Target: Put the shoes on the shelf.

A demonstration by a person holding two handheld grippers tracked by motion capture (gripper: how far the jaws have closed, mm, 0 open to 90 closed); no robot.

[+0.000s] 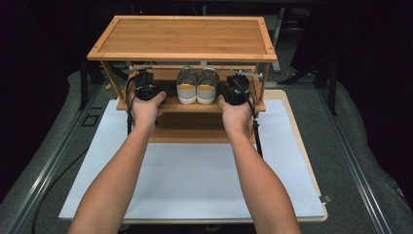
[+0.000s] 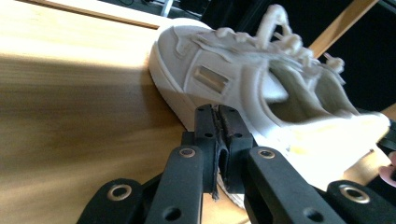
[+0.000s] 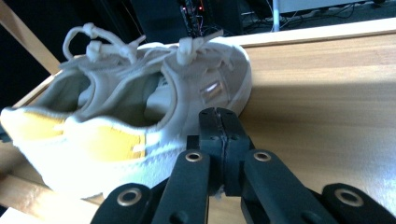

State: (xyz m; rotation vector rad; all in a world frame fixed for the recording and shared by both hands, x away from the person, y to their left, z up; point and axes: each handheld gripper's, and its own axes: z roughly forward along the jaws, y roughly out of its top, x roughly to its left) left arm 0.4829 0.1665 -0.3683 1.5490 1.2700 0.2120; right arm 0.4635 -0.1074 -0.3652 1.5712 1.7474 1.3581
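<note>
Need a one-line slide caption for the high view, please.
Both hands hold the shut left gripper and right gripper beside a pair of shoes on the rack's middle shelf.

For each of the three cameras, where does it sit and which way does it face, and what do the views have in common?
High view: above the person's side, looking forward and down on the wooden rack; both forearms, left gripper and right gripper show.
Left gripper view: rides the left gripper, looking along its shut jaws across the middle shelf at the pair of shoes.
Right gripper view: rides the right gripper, jaws shut, facing the shoes from the other side.
Shared: the shoes and their shelf appear in all three.
</note>
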